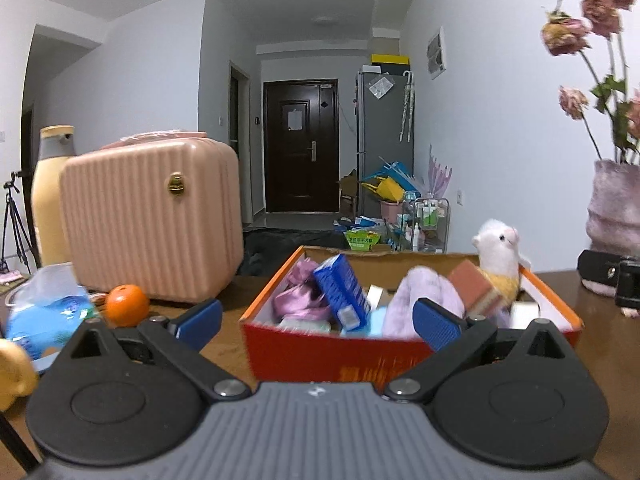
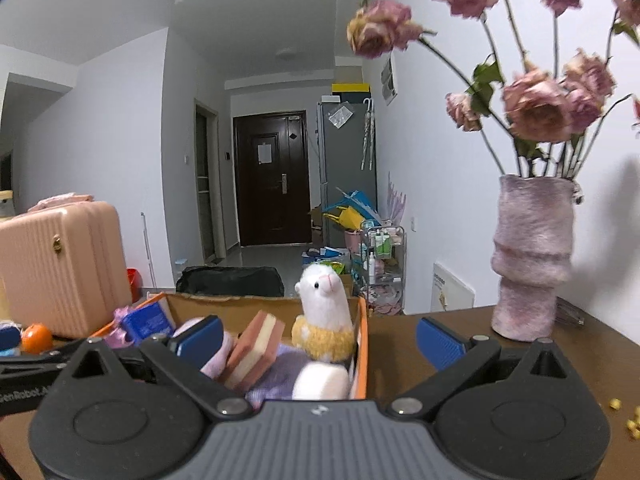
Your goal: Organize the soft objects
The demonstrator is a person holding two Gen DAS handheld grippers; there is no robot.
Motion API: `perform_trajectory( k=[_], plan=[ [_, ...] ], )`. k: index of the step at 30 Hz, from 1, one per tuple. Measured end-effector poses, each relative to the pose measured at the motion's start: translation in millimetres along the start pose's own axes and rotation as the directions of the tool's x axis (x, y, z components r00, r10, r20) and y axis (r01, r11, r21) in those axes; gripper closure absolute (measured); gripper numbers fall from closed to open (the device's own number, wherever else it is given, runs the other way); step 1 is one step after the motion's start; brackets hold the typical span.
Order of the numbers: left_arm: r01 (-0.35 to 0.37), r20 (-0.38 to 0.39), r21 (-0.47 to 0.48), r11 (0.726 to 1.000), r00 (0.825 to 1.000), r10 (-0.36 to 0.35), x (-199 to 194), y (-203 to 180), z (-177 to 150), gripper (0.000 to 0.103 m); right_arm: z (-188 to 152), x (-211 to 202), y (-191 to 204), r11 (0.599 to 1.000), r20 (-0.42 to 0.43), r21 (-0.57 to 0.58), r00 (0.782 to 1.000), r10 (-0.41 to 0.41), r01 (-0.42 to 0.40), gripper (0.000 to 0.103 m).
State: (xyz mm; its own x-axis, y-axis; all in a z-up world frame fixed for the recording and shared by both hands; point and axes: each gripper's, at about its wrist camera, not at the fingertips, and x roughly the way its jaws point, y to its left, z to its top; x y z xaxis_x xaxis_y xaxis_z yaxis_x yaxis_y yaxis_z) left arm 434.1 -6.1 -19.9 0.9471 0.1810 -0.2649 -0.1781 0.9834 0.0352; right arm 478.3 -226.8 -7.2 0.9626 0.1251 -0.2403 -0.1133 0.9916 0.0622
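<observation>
Two grippers, one in each of my hands, both stand with their blue-padded fingers spread wide and nothing between them. My left gripper (image 1: 318,322) hovers in front of the orange cardboard box (image 1: 340,350) on the brown wooden table (image 1: 228,334), its near wall just ahead of the fingertips. My right gripper (image 2: 318,340) sits at the same box's (image 2: 361,354) right-hand corner, one finger over the contents and the other over bare table (image 2: 460,316).

The box is open-topped and crowded. At its left end lies a crumpled shiny pink satin cloth (image 1: 296,300), with a blue carton (image 1: 342,290) leaning tilted against it. A rolled lilac fluffy towel (image 1: 420,292) lies in the middle, and a pink-and-cream layered sponge block (image 1: 474,286) rests tilted beside it. The white plush alpaca with a yellow woolly body (image 2: 326,312) sits upright in the right far corner, head above the rim. Just in front of it from the right wrist view lie a white rounded soft lump (image 2: 320,380) and a purple knitted cloth (image 2: 276,372).

Left of the box, on the table, stands a ribbed pink hard-shell case (image 1: 152,220), with an orange fruit (image 1: 127,305) near its front. A fuzzy mauve vase of dried pink roses (image 2: 530,256) stands well apart to the right.
</observation>
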Motion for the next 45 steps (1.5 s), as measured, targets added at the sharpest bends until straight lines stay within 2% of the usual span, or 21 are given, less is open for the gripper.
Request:
perform_trajectory(
  k=[6,13,22,27,32,35,45],
  plan=[
    [0.008,-0.016,0.004,1.0,1.0,-0.008,-57.1,18.0,-19.3,0.0,-18.0,-62.1,7.3,0.999,0.006,-0.037,1.0,0.004,-0.003,0.0],
    [0.055,-0.006,0.002,0.998,0.998,-0.055,-133.8,35.1,-37.4,0.0,-36.9,-143.2,20.5,0.998,0.049,-0.045,0.998,0.036,-0.034,0.0],
    [0.12,0.079,0.031,0.992,0.989,-0.122,-264.0,49.3,-77.1,0.0,-71.2,-260.7,18.4,0.997,0.066,-0.005,0.995,0.081,-0.081,0.0],
    [0.114,0.108,0.034,0.993,0.987,-0.117,-312.2,59.8,-96.2,0.0,-92.0,-313.6,15.9,0.997,0.036,-0.037,0.997,0.062,-0.061,0.0],
    [0.121,0.108,0.047,0.991,0.986,-0.126,-335.6,63.6,-101.4,0.0,-103.9,-349.5,16.1,0.998,-0.004,-0.05,0.999,0.039,-0.04,0.0],
    [0.134,0.101,0.05,0.99,0.985,-0.139,-341.3,62.6,-103.1,0.0,-105.5,-363.5,15.2,0.998,0.003,-0.053,1.0,0.022,-0.022,0.0],
    [0.15,0.121,0.053,0.987,0.98,-0.156,-351.1,60.5,-102.4,0.0,-101.3,-378.1,15.4,0.998,0.024,-0.06,1.0,0.013,-0.012,0.0]
  ],
)
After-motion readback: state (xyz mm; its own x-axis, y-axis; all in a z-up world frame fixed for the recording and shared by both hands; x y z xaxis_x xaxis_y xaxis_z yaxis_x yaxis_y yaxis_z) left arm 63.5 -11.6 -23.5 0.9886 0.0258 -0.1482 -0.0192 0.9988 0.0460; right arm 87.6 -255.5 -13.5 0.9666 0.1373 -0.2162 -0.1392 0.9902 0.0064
